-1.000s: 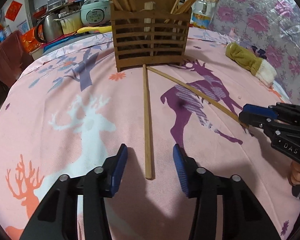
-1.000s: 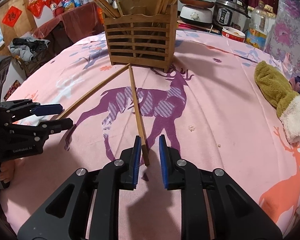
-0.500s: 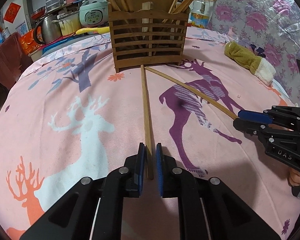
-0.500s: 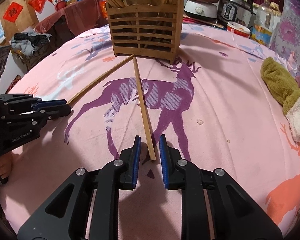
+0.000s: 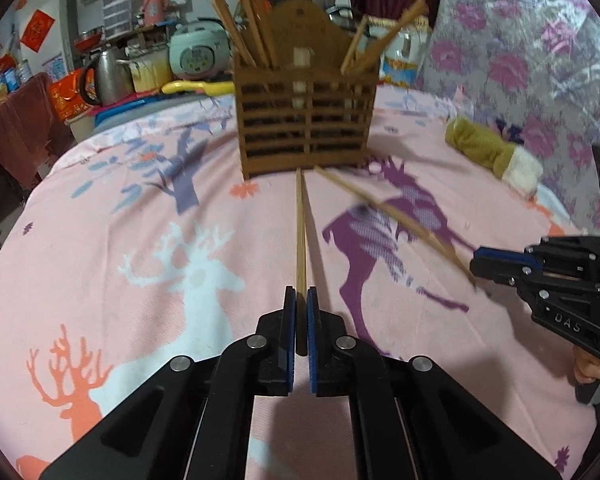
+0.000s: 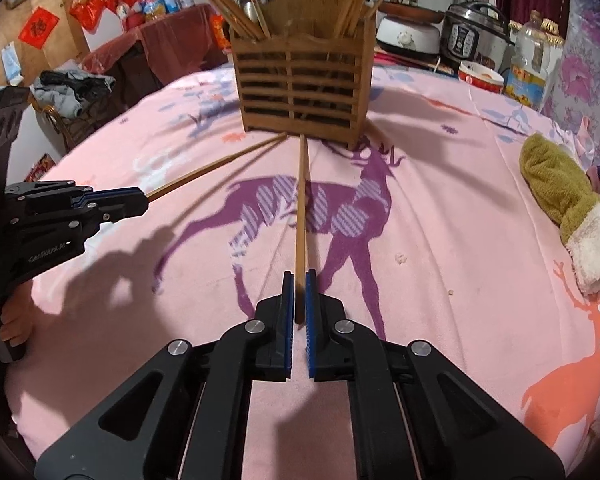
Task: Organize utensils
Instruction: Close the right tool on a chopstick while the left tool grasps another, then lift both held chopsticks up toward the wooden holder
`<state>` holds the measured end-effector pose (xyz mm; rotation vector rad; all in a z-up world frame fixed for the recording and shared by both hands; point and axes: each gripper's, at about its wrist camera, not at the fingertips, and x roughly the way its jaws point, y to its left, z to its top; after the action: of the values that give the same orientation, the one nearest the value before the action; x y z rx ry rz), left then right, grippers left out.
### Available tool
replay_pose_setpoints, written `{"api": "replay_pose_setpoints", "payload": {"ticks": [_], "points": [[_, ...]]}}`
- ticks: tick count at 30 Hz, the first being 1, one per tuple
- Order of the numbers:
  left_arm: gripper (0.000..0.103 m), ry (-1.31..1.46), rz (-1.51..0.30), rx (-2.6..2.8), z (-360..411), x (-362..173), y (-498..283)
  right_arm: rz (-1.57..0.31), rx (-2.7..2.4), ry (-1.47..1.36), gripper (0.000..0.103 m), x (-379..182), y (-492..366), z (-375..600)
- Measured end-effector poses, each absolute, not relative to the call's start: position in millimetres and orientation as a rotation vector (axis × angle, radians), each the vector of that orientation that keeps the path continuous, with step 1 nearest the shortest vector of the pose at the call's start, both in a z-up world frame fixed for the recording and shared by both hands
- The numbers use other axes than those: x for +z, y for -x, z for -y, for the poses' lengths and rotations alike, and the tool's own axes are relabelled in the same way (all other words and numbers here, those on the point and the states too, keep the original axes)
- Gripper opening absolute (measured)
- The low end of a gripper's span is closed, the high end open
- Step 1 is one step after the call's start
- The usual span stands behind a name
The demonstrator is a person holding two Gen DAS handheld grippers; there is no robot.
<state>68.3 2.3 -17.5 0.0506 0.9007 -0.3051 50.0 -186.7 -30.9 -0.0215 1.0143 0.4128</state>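
Note:
A slatted wooden holder (image 5: 306, 120) (image 6: 300, 80) stands at the far middle of the table with several chopsticks upright in it. Two loose chopsticks fan out from its base. My left gripper (image 5: 300, 294) (image 6: 142, 202) is shut on the near end of one chopstick (image 5: 300, 232) (image 6: 216, 166). My right gripper (image 6: 299, 278) (image 5: 476, 262) is shut on the near end of the other chopstick (image 6: 301, 208) (image 5: 392, 212). Both far tips lie by the holder's foot. Shadows show under each stick, so the held ends seem slightly raised.
The pink deer-print tablecloth (image 5: 140, 280) covers a round table. A green and white mitten (image 6: 568, 200) (image 5: 488, 152) lies at the right. Behind the table stand a rice cooker (image 5: 198, 54), a kettle (image 5: 108, 76) and an oil bottle (image 6: 534, 64). Fingers (image 5: 588, 368) hold the right gripper's handle.
Both grippers' jaws have closed onto the near ends of their chopsticks, the left from wide apart. The held ends have come up a little. The hands stayed roughly in place.

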Motion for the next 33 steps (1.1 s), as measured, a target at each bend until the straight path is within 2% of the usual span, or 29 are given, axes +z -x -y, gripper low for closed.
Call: {"api": "replay_pose_setpoints", "payload": {"ticks": [8, 9, 11, 17, 21, 22, 23, 33], "points": [[0.006, 0.026, -0.775, -0.267, -21.9, 11.0, -56.7, -0.906, 0.442, -0.015, 0.007, -3.3, -40.2, 196.4], [0.006, 0.037, -0.767, -0.265, -24.3, 13.2, -56.4, -0.905, 0.441, -0.019, 0.010, -2.9, -40.3, 197.2], [0.006, 0.051, -0.764, -0.261, -26.6, 14.8, -56.5, -0.932, 0.447, -0.024, 0.021, -7.9, -43.4, 197.5], [0.006, 0.038, -0.766, -0.261, -24.7, 14.4, -55.4, -1.038, 0.436, 0.026, 0.022, -35.7, -48.2, 184.3], [0.006, 0.044, -0.771, -0.259, -25.6, 13.3, -55.9, -1.088, 0.409, 0.063, 0.017, -52.7, -51.1, 180.5], [0.006, 0.045, -0.775, -0.258, -25.8, 12.5, -56.2, -1.090, 0.418, 0.058, 0.007, -51.5, -50.3, 181.2], [0.006, 0.045, -0.777, -0.258, -25.6, 12.3, -56.3, -1.092, 0.419, 0.058, 0.006, -50.9, -49.8, 181.7], [0.006, 0.063, -0.746, -0.251, -31.3, 17.4, -54.5, -0.930, 0.445, -0.023, 0.006, -7.2, -39.7, 198.6]]}}
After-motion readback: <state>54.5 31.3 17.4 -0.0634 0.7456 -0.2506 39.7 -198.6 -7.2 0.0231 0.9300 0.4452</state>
